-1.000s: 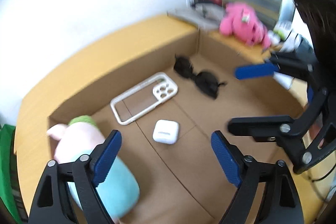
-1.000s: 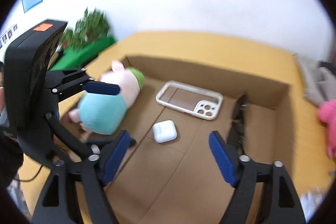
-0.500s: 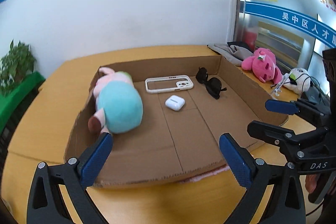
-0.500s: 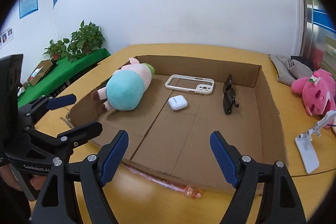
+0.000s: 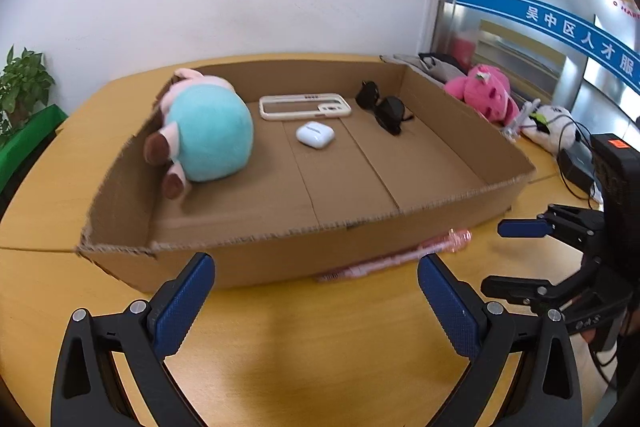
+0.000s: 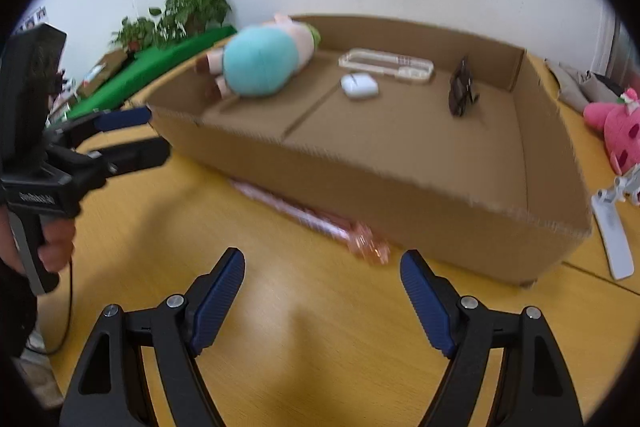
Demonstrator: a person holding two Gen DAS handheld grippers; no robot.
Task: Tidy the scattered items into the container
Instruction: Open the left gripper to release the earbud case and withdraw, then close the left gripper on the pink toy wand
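A shallow cardboard box (image 5: 304, 247) (image 6: 400, 187) lies on the yellow table. Inside it are a teal and pink plush pig (image 5: 204, 135) (image 6: 264, 63), a white phone case (image 5: 304, 106) (image 6: 384, 63), a white earbud case (image 5: 315, 135) (image 6: 359, 87) and black sunglasses (image 5: 384, 109) (image 6: 460, 91). A pink transparent pen-like item (image 5: 396, 257) (image 6: 320, 219) lies on the table against the box's near wall. My left gripper (image 5: 316, 291) is open and empty in front of the box. My right gripper (image 6: 322, 279) is open and empty, just short of the pink item.
A pink plush toy (image 5: 486, 93) (image 6: 620, 131), a white plush (image 5: 554, 123) and cables lie right of the box. A white phone stand (image 6: 612, 223) lies near the box's right corner. Potted plants (image 6: 188, 11) and a green cloth (image 6: 160, 67) are to the left.
Both grippers have pulled back out of the box and lowered to the table in front of it. Both stay open. The pink item has come close to the right gripper.
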